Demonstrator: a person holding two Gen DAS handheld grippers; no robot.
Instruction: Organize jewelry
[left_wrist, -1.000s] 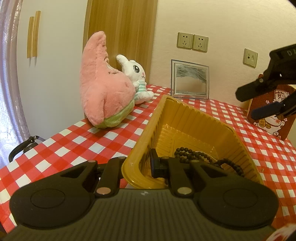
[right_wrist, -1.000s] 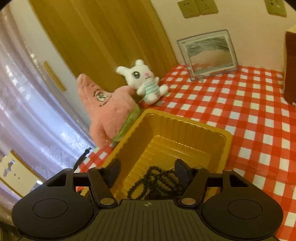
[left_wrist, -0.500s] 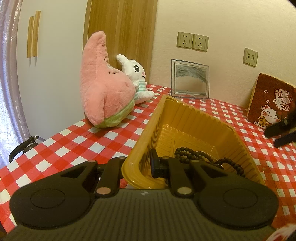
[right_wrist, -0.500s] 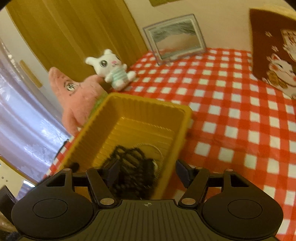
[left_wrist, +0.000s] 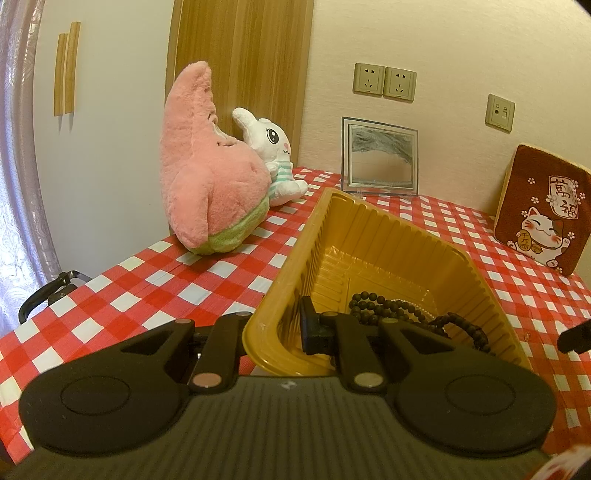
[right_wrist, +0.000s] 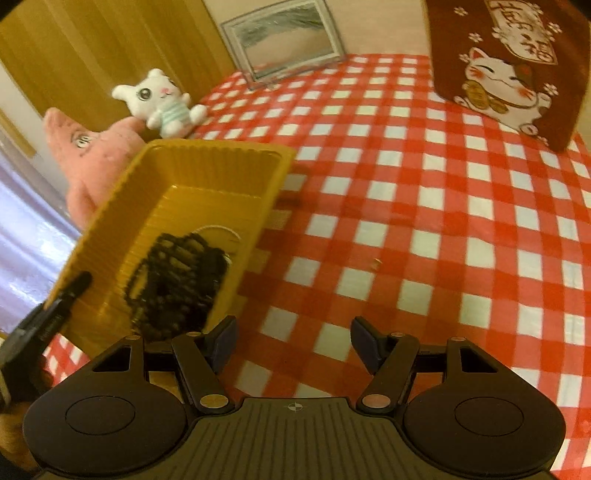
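A yellow plastic tray (left_wrist: 373, 236) stands on the red-checked tablecloth. My left gripper (left_wrist: 273, 332) is shut on its near wall, one finger inside and one outside. Black bead strands (left_wrist: 399, 314) and a thin white bead string (left_wrist: 413, 307) lie in the tray's near end. In the right wrist view the tray (right_wrist: 207, 162) is at the left with the black beads (right_wrist: 177, 280) heaped inside. My right gripper (right_wrist: 293, 336) stands open over bare cloth just right of the tray, nothing between its fingers. A tiny gold piece (right_wrist: 376, 263) lies on the cloth ahead of it.
A pink star plush (left_wrist: 210, 177) and a white bunny plush (left_wrist: 275, 155) sit at the back left. A framed sand picture (left_wrist: 380, 157) leans on the wall. A dark red lucky-cat box (left_wrist: 541, 210) stands at the right. The table edge runs along the left.
My right gripper has swung from above the tray to the right and downward, now over the cloth beside it. The left gripper and the tray have not moved.
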